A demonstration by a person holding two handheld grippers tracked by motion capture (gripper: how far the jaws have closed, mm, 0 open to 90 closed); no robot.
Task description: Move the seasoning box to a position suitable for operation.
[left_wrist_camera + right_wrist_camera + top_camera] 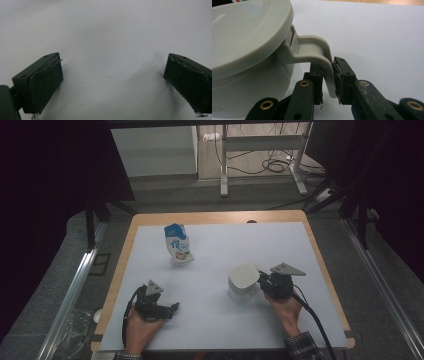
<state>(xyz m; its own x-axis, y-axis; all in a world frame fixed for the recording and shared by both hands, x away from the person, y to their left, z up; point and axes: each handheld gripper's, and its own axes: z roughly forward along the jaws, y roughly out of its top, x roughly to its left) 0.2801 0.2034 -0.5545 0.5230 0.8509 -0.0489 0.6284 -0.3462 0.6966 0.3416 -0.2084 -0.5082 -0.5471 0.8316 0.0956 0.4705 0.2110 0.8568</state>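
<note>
White paper covers the table (320, 270), and going from left to right we first meet the left gripper (172, 309), resting low on the sheet near our edge with its jaws spread wide and nothing between them. Farther back stands a blue and white pouch (177, 243), upright and well apart from both hands. To the right sits the container (243, 282), a pale lidded tub, near the middle of the sheet. Its lid (247, 32) lies closed on top, with a curved latch (322, 57) hanging down at the side. The right gripper (328, 82) has its jaws nearly together, pinching this latch from both sides. We judge the work is at an early stage: the latch is gripped, the lid is not yet lifted, and the opening is left to do.
</note>
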